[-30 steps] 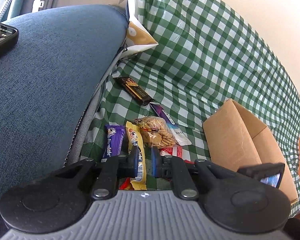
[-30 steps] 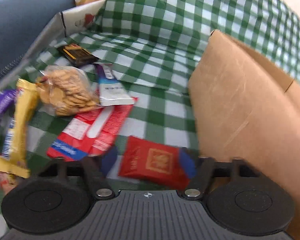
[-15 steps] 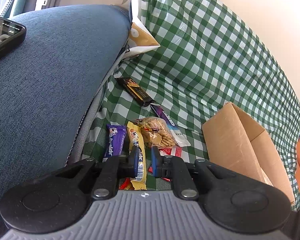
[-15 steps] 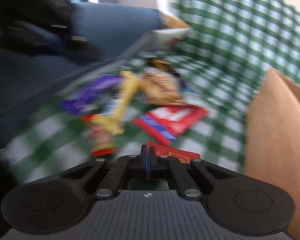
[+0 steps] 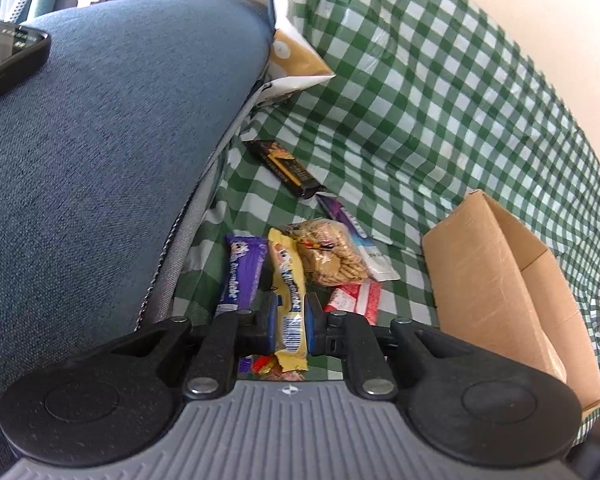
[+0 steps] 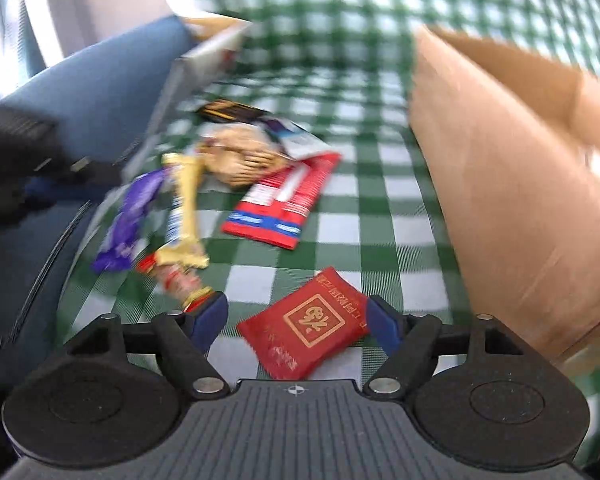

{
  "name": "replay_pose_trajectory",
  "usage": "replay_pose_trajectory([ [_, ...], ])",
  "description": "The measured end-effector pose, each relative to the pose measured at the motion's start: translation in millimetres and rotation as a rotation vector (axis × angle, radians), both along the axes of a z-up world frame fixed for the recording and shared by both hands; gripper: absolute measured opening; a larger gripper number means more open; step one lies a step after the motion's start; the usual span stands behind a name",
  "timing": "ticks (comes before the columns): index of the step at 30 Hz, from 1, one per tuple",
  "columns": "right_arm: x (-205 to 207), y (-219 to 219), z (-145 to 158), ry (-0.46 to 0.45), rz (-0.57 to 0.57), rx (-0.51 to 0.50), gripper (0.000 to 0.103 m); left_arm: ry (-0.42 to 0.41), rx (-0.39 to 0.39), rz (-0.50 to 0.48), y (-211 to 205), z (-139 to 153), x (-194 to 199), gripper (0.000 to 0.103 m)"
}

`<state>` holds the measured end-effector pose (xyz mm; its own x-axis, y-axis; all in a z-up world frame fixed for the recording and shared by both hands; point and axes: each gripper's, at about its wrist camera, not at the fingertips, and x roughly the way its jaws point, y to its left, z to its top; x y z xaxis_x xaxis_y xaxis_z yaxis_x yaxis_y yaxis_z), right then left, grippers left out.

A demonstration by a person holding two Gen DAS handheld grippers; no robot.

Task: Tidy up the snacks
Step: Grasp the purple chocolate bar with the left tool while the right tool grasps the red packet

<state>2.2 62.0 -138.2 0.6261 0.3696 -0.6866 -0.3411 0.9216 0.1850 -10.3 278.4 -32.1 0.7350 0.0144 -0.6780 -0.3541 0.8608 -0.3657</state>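
Snacks lie on a green checked cloth [image 5: 420, 92]. My left gripper [image 5: 291, 322] has its jaws narrowly apart around a yellow snack bar [image 5: 286, 280] that lies on the cloth; whether they touch it I cannot tell. A purple bar [image 5: 240, 276] lies just left of it, a clear bag of biscuits [image 5: 332, 256] behind. My right gripper [image 6: 296, 318] is open, with a small red packet [image 6: 308, 330] lying between its fingers. The yellow bar [image 6: 186, 208], purple bar [image 6: 130, 220] and a long red wrapper [image 6: 288, 200] lie beyond. An open cardboard box [image 6: 520, 184] stands to the right.
A blue cushion [image 5: 100, 160] rises along the left, with a black phone [image 5: 8, 56] on it. A black bar [image 5: 286, 162], a white and purple packet [image 5: 364, 244] and a yellow and white bag [image 5: 292, 60] lie farther back. The box also shows in the left wrist view [image 5: 496, 280].
My right gripper shut on the small red packet, then opened wide again; the packet now lies tilted between the fingers. My left gripper has barely moved.
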Motion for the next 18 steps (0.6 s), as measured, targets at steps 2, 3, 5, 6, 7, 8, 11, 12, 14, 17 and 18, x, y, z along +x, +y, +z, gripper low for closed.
replay_pose_trajectory([
  [2, 10.5, 9.3, -7.0, 0.05, -0.036, -0.018, 0.088, 0.023, -0.001, 0.005, 0.8, -2.5, 2.7, 0.016],
  [3, 12.8, 12.5, -9.6, 0.048, -0.041, -0.034, 0.089, 0.037, 0.002, 0.011, 0.9, -3.9, 4.9, 0.016],
  [5, 12.0, 16.4, -10.6, 0.005, -0.029, -0.063, 0.081, 0.072, 0.014, 0.022, 0.7, -6.9, 10.0, 0.02],
  [6, 11.1, 15.5, -10.9, -0.018, -0.02, -0.075, 0.065, 0.086, 0.024, 0.028, 0.5, -8.2, 12.5, 0.022],
  [7, 9.8, 13.2, -10.9, -0.086, -0.046, -0.075, 0.054, 0.098, 0.039, 0.036, 0.4, -9.5, 15.6, 0.031],
  [8, 9.2, 9.4, -11.1, -0.101, -0.028, -0.077, 0.035, 0.106, 0.057, 0.042, -0.3, -11.0, 19.0, 0.035],
  [11, 9.4, -0.9, -12.0, -0.105, 0.049, -0.064, 0.013, 0.144, 0.112, 0.045, -4.1, -19.0, 32.9, 0.042],
  [12, 8.6, -2.0, -10.9, -0.112, 0.075, -0.077, 0.006, 0.161, 0.122, 0.048, -4.8, -22.4, 38.6, 0.043],
  [14, 7.2, -7.1, -7.3, -0.11, 0.145, -0.07, 0.006, 0.195, 0.126, 0.048, -4.7, -30.1, 49.1, 0.043],
  [17, -1.5, -11.3, -1.5, -0.143, 0.248, -0.082, 0.006, 0.229, 0.128, 0.043, -2.5, -37.4, 55.8, 0.026],
  [18, -3.9, -12.2, -1.0, -0.139, 0.289, -0.079, 0.006, 0.223, 0.13, 0.049, -2.0, -36.6, 54.9, 0.026],
])
